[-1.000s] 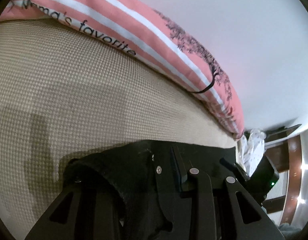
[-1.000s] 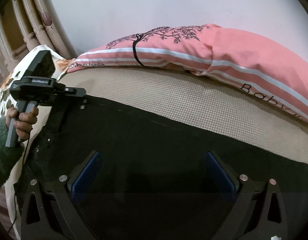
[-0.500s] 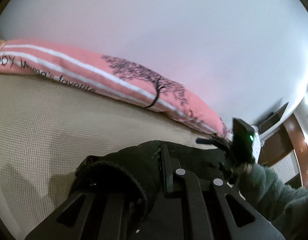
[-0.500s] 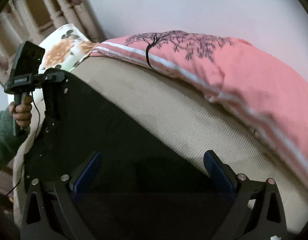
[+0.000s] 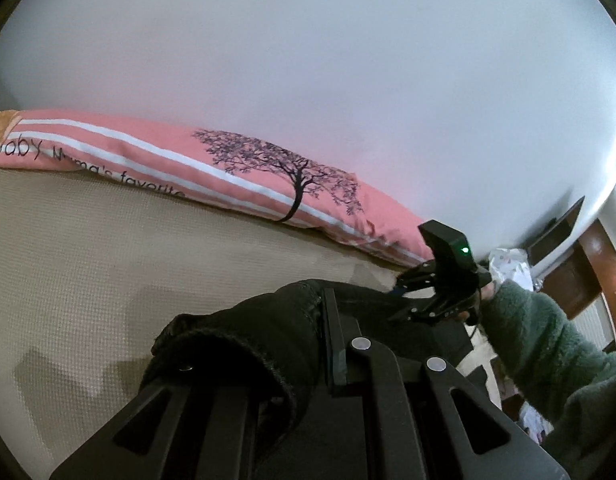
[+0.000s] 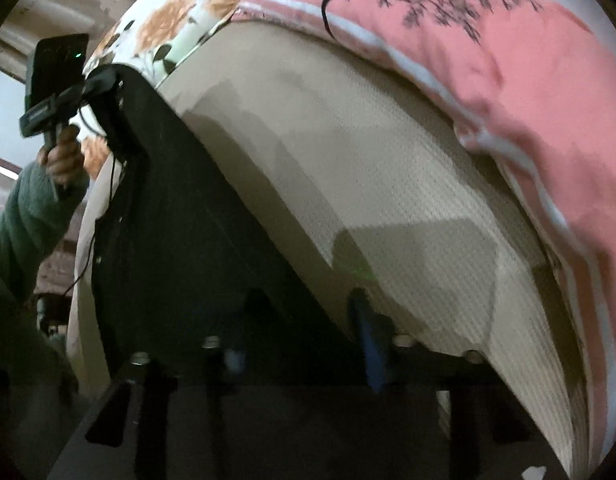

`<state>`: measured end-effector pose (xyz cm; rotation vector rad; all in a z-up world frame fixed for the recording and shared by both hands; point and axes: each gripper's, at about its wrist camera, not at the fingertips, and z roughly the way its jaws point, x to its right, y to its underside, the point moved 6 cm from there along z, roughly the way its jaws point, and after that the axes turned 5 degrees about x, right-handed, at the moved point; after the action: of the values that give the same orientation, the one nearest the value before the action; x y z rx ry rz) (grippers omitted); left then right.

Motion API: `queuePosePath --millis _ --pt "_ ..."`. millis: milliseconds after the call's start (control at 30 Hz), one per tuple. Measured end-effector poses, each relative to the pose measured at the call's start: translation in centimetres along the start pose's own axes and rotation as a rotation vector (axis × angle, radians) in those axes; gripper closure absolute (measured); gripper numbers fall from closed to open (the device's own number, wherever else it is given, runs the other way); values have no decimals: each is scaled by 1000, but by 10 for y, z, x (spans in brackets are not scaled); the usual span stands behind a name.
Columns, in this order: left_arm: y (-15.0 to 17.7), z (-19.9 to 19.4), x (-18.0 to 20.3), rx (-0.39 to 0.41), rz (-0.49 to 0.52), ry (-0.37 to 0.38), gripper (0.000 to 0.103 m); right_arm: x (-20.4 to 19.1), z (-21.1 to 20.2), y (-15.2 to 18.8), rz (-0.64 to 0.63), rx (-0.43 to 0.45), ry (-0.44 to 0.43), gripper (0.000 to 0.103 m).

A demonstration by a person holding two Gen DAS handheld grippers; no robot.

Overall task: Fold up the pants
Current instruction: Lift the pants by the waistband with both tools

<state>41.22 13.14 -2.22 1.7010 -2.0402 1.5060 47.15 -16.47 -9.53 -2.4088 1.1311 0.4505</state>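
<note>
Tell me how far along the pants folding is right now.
Early stage, by the look of it. Done: both claws have hold of the black pants. The left claw pinches one bunched edge, and the right claw is closed on another. In hand: the cloth hangs stretched between them above the beige bed cover. Left: no finished fold shows, so the folds and laying it flat remain.

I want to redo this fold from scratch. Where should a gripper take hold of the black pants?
Probably at a thick hemmed corner edge of the black pants, coming in flat from the side along the beige bed cover. The left gripper already pinches such a rolled edge; the right gripper holds another edge, and the cloth hangs taut between them.
</note>
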Motion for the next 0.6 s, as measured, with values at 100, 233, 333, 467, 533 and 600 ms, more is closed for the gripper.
queuePosePath --millis 100,233,333,467,533,600 --pt "1 1 -2 -2 -11 -18 94 9 -5 13 14 -35 28 73" --pt "1 -1 2 -6 -1 -37 94 16 -7 28 29 -72 82 74" --pt "1 -3 4 -5 -2 -49 94 19 -12 36 39 -75 102 75" --pt "1 -2 5 -9 5 -69 94 20 -14 42 56 -52 145 85" --pt "2 2 4 -14 20 -92 94 16 -15 43 50 -26 200 88" --pt "3 5 1 -20 27 -117 94 9 -13 44 45 5 264 90"
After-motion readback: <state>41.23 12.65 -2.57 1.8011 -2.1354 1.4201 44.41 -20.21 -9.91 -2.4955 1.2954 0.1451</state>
